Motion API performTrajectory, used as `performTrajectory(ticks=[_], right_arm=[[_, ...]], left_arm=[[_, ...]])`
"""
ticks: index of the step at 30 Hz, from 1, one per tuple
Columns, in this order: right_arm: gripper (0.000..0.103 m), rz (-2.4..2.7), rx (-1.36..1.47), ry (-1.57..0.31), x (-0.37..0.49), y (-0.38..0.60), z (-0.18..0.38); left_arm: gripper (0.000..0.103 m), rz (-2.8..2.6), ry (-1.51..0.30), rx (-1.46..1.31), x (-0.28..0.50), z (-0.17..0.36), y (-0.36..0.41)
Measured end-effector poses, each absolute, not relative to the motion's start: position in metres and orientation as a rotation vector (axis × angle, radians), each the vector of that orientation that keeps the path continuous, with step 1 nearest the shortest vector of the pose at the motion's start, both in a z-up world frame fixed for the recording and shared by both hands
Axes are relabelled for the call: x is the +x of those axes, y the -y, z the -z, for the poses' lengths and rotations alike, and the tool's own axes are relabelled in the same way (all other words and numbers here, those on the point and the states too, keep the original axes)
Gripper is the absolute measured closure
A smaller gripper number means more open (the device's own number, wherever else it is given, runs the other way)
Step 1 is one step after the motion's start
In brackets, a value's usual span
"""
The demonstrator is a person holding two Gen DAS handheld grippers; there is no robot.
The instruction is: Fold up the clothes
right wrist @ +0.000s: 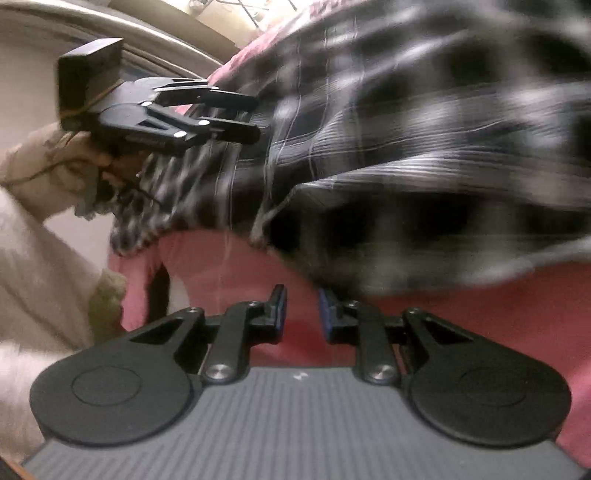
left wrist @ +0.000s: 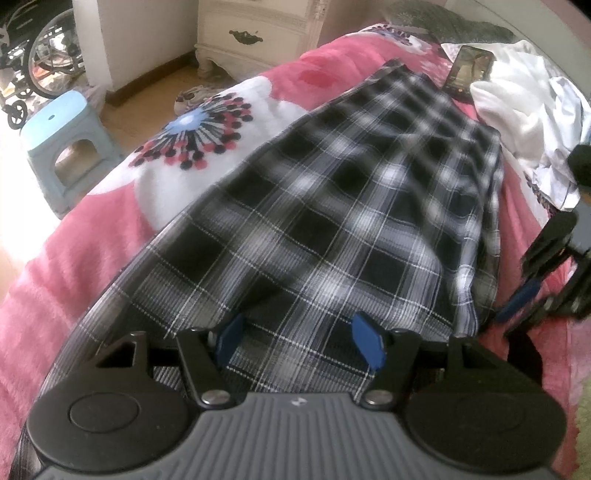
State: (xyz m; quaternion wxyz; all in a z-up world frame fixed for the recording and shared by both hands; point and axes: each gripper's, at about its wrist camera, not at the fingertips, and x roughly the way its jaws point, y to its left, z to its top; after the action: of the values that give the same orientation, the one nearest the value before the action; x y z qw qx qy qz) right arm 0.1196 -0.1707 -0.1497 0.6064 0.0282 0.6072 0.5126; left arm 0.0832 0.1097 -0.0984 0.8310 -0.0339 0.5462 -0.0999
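Home bedroom. Bed with pink floral blanket (left wrist: pixel 92 229), cream carved dresser (left wrist: pixel 255 33) far left, light blue plastic stool (left wrist: pixel 62 125) on tan floor, shoes (left wrist: pixel 192 98) beside the bed, wheelchair (left wrist: pixel 40 48) far left corner, white laundry (left wrist: pixel 524 110) and phone (left wrist: pixel 467 68) far right.

A black, grey and white plaid woven garment (left wrist: pixel 332 206) lies on a pink fleece blanket (left wrist: pixel 66 266) printed with white patches and blue, red and black dotted flowers. White crumpled clothes (left wrist: pixel 517 110) lie beside it. A pale blue plastic stool (left wrist: pixel 62 133) stands on the floor.
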Motion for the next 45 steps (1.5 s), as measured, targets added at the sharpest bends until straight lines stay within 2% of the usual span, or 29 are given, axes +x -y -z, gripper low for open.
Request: performTrajectory(ticks=[5, 10, 13, 15, 17, 23, 26, 27, 30, 35, 41, 45], right_arm=[[0.083, -0.984, 0.216, -1.218, 0.152, 0.229, 0.114], [0.081, -0.792, 0.247, -1.166, 0.169, 0.26, 0.119], [0.082, -0.686, -0.037, -1.286, 0.16, 0.247, 0.14], [0.083, -0.681, -0.193, -1.291, 0.15, 0.241, 0.139], [0.082, -0.642, -0.243, -1.309, 0.151, 0.236, 0.128], [0.08, -0.812, -0.151, -1.125, 0.154, 0.224, 0.091], [0.08, -0.742, -0.239, -1.175, 0.165, 0.227, 0.119], [0.083, -0.675, -0.259, -1.181, 0.168, 0.234, 0.129], [0.087, -0.479, -0.043, -1.172, 0.18, 0.282, 0.129], [0.083, -0.197, -0.065, -1.065, 0.181, 0.309, 0.105], [0.083, -0.259, 0.016, -1.02, 0.18, 0.285, 0.099], [0.081, -0.13, 0.392, -1.005, 0.188, 0.327, 0.106]], left_arm=[[0.036, 0.214, -1.16, -0.065, 0.082, 0.098, -0.109], [0.035, 0.214, -1.162, -0.059, 0.084, 0.099, -0.107], [0.035, 0.213, -1.163, -0.059, 0.085, 0.098, -0.106], [0.035, 0.213, -1.163, -0.061, 0.085, 0.098, -0.106], [0.035, 0.212, -1.163, -0.062, 0.086, 0.099, -0.105], [0.033, 0.215, -1.162, -0.05, 0.086, 0.1, -0.104], [0.033, 0.213, -1.164, -0.051, 0.087, 0.1, -0.101], [0.033, 0.212, -1.164, -0.054, 0.088, 0.099, -0.1], [0.033, 0.213, -1.163, -0.056, 0.088, 0.101, -0.102], [0.032, 0.217, -1.163, -0.049, 0.088, 0.102, -0.102], [0.032, 0.216, -1.165, -0.05, 0.089, 0.101, -0.101], [0.031, 0.215, -1.165, -0.049, 0.089, 0.102, -0.102]])
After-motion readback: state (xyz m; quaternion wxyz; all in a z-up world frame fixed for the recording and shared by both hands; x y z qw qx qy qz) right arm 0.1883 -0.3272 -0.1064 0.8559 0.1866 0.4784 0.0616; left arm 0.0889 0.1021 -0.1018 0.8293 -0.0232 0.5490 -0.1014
